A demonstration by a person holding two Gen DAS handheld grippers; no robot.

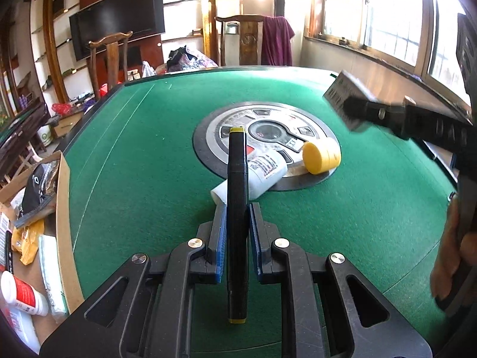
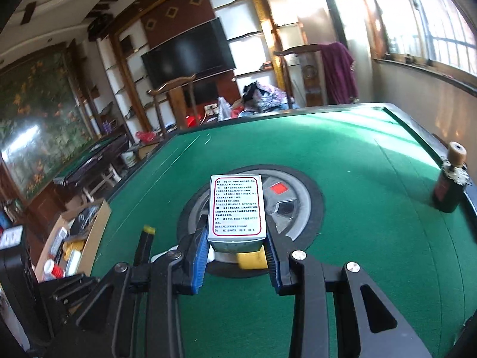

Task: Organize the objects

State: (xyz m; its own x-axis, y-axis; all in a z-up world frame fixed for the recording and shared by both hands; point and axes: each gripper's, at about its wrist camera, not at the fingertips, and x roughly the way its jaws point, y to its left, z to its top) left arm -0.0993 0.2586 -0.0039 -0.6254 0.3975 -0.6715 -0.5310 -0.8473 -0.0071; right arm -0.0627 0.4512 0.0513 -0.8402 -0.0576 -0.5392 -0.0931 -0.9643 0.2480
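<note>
Two grips | left gripper (image 1: 235, 208) jaws clamped on marker (image 1: 237, 197) | right gripper (image 2: 237, 238) jaws clamped on box (image 2: 237, 207)

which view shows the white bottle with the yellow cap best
The left wrist view: the white bottle lies on its side on the table's centre disc, cap and label visible, partly behind the held marker. The right wrist view shows only slivers of it beneath the held box.

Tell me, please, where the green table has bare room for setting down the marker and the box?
Bare felt lies between the round centre panel and the table's left edge beside the cardboard box, and along the far side. It is crowded at the panel's near rim, around the white bottle with its yellow cap.
</note>
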